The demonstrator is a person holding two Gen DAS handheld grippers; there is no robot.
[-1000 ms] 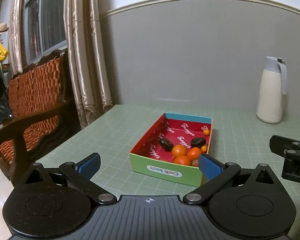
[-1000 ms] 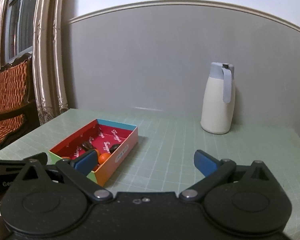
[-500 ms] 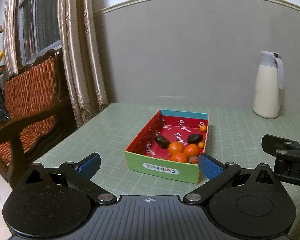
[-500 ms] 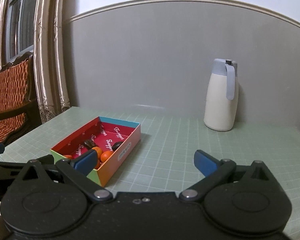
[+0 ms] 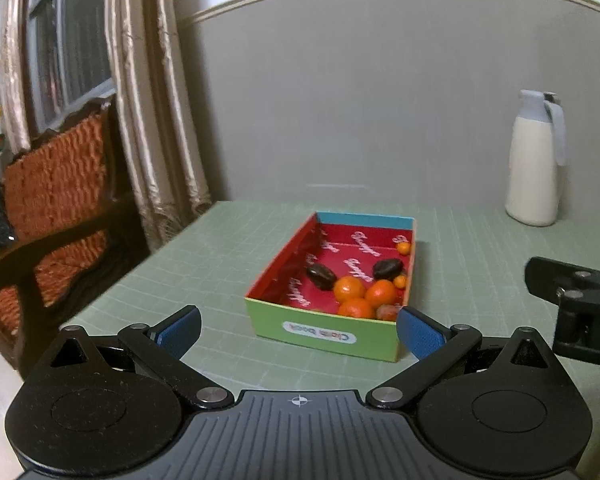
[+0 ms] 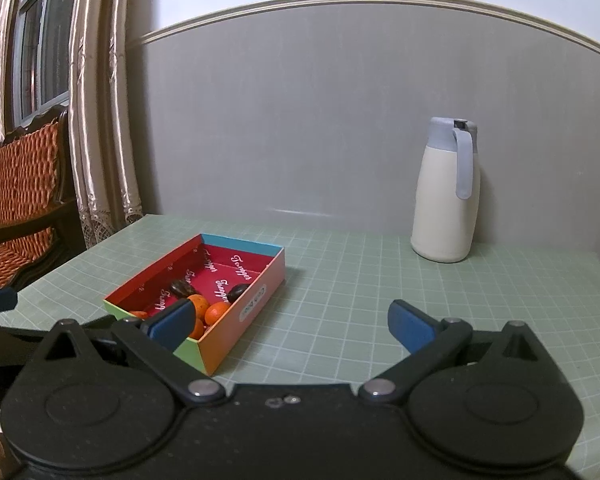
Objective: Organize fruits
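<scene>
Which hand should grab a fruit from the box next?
Probably the left. The left gripper is open and faces the box head-on, oranges just ahead. The right gripper, also open, has the box off to its left side.

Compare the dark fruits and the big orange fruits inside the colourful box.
Colour: the two dark fruits are glossy brown-black; the three big orange fruits are bright orange.
Shape: the dark fruits are elongated ovals lying on their sides; the orange fruits are round.
Position: the dark fruits lie apart, nearer the middle of the box; the orange fruits cluster by its green front wall.
Shared: all rest loose on the red floor, untouched by either gripper.
</scene>
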